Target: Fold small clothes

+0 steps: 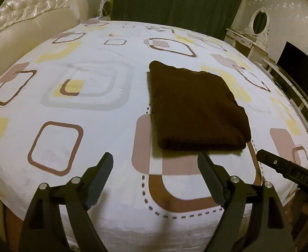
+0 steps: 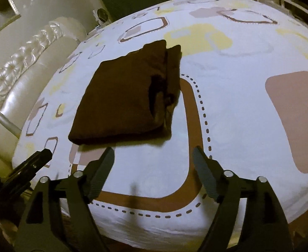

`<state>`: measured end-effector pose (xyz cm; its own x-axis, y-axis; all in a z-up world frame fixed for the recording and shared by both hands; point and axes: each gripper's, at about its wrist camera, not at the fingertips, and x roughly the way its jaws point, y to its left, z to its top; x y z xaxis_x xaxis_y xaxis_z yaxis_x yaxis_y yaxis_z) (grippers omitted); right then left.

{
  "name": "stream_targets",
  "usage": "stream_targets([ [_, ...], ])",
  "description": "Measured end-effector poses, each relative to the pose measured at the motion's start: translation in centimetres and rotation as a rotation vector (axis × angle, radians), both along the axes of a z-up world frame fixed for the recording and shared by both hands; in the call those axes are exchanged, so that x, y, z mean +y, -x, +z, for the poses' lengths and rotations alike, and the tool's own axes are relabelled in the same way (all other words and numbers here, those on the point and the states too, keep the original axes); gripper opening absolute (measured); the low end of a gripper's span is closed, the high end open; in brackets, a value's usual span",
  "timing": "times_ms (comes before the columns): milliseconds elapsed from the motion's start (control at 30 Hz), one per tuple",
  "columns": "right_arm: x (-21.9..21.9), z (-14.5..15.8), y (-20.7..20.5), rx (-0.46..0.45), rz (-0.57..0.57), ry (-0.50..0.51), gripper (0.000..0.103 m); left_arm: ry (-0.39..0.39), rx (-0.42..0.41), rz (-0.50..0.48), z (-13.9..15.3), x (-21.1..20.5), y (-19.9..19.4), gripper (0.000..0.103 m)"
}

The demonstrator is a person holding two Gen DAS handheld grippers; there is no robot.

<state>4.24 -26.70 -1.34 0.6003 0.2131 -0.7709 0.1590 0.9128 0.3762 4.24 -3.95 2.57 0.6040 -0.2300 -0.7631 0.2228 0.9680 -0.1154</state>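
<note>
With the dark brown garment (image 1: 198, 109) lying folded square on the patterned bedsheet (image 1: 86, 126), we hold the left gripper (image 1: 156, 161) and right gripper (image 2: 154, 157) wide and empty just short of its near edge, likely because this fold looks finished.

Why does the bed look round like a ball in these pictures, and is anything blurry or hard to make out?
Both views use a fisheye lens, which bulges the bed sheet and darkens the corners. In the left wrist view the folded brown cloth is so dark its folds barely show; the open left tongs look sharp. In the right wrist view the light is dim and yellowish, and the cloth casts a shadow toward the open right tongs.
</note>
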Motion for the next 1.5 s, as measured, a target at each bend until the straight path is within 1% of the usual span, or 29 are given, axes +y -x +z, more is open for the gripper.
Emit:
stream_targets([
  [133, 0.3, 0.1, 0.6, 0.011, 0.0, 0.038, 0.085, -0.028, -0.019, -0.002, 0.7, -0.1, 1.0, 0.083],
  [233, 0.5, 0.0, 1.1, 0.018, -0.006, 0.085, 0.09, -0.029, -0.039, 0.007, 1.3, 0.0, 1.5, 0.083],
  [333, 0.4, -0.1, 1.4, 0.025, -0.013, 0.099, 0.09, -0.035, -0.055, 0.017, 1.6, 0.1, 1.9, 0.084],
  [433, 0.6, 0.1, 1.5, 0.022, -0.01, 0.096, 0.09, -0.049, -0.058, 0.025, 1.6, 0.2, 2.2, 0.084],
  [600, 1.3, 0.2, 1.5, 0.016, 0.009, 0.121, 0.09, -0.057, -0.056, 0.038, 1.4, 0.3, 2.3, 0.084],
  [700, 1.5, 0.2, 1.5, 0.017, 0.016, 0.126, 0.09, -0.06, -0.028, 0.036, 1.2, 0.2, 2.1, 0.084],
  [833, 1.6, 0.0, 1.5, 0.024, 0.018, 0.125, 0.09, -0.074, -0.011, 0.018, 0.8, -0.1, 2.0, 0.084],
  [1200, 1.9, -0.4, 1.6, 0.032, 0.029, 0.129, 0.09, -0.079, -0.009, 0.031, 0.6, -0.1, 2.1, 0.084],
  [1500, 2.2, -0.6, 1.5, 0.036, 0.037, 0.132, 0.09, -0.083, -0.007, 0.021, 0.6, -0.3, 2.1, 0.084],
])
